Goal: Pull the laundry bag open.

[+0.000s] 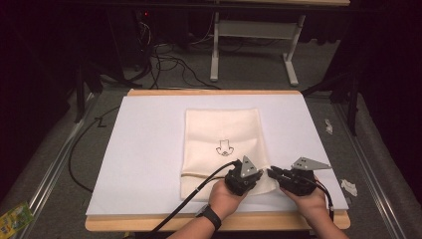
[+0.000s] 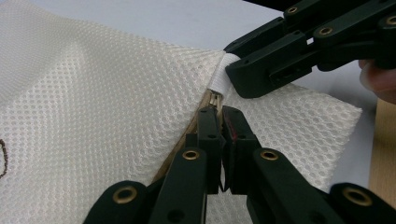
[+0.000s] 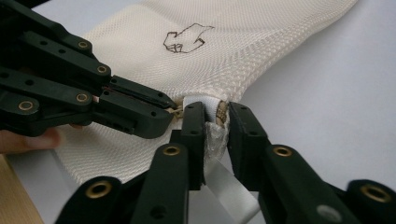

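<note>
A cream mesh bag (image 1: 221, 134) with a small drawn figure (image 1: 223, 148) lies flat on a white sheet (image 1: 144, 149). Both grippers meet at its right edge near the front. My left gripper (image 1: 262, 172) is shut on a small metal pull (image 2: 215, 100) at the end of a tan strip (image 2: 182, 140) that crosses the bag. My right gripper (image 1: 271, 172) faces it, tip to tip. Its jaws (image 3: 215, 111) pinch a white tab (image 3: 201, 99) and some mesh at the bag's edge (image 3: 224, 60). A white ribbon (image 3: 229, 186) hangs below those jaws.
The sheet covers a wooden board (image 1: 149, 223) whose front edge is by the person's wrists. A black cable (image 1: 199, 191) trails from the left gripper toward the front. Crumpled white scraps (image 1: 348, 186) lie right of the board, a green packet (image 1: 15, 216) at the lower left.
</note>
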`<state>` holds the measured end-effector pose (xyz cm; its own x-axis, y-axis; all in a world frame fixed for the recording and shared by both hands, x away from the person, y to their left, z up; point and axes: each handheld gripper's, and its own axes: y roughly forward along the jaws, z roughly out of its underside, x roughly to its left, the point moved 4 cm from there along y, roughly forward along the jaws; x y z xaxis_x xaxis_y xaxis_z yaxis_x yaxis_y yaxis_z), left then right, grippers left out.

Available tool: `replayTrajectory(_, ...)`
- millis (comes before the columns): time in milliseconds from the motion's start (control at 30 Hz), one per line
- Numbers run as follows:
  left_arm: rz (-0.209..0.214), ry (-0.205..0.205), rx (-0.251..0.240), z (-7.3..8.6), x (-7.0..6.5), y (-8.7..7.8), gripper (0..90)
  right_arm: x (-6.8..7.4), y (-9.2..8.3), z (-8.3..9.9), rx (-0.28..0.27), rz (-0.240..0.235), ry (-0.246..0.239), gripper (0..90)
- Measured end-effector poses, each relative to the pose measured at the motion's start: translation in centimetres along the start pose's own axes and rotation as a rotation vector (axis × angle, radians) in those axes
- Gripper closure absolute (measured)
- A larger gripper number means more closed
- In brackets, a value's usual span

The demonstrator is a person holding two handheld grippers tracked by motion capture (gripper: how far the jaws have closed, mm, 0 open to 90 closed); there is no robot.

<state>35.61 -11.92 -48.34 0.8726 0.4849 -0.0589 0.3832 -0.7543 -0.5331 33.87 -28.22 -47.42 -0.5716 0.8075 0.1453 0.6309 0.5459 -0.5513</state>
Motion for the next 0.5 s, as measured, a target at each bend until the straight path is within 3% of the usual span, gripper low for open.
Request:
replayTrajectory(133,-0.001,-0.001,0.003,0.1,0.09,-0.06,87.7,0.54,-0.01,-0.18,0.014,0.026,-0.054,85.2)
replayTrajectory(467,0.019,0.007,0.018,0.3,0.37,-0.62,87.8,0.74,0.06,-0.18,0.026,0.026,-0.056,85.6)
replayTrajectory(500,0.007,0.005,0.031,0.4,0.46,-0.63,87.8,0.79,0.06,-0.17,0.026,0.025,-0.056,85.9)
